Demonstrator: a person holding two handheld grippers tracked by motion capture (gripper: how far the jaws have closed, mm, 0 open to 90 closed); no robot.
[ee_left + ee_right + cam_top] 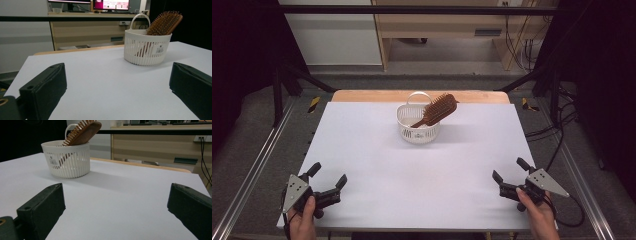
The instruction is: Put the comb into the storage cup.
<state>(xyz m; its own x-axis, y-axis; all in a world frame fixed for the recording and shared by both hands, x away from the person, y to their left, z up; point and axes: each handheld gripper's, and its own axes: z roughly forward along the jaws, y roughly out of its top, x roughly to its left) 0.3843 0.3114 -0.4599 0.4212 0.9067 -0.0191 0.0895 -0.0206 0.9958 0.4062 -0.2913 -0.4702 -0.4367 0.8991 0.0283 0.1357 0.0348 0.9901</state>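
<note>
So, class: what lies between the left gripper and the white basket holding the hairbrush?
Nothing: between the left gripper and the basket with its hairbrush there is bare white table, as the high view shows.

A white tabletop (412,170) fills the middle of the high view, with a strip of its wooden edge (362,95) showing along the far side. Beyond it, at the top centre of the frame, stands a light wooden desk (437,22), and black cables (518,42) hang down at its right. Metal rails (247,175) run along the lower left. In the left gripper view, a lit monitor (115,4) sits on that desk at the top centre of the frame.
</note>
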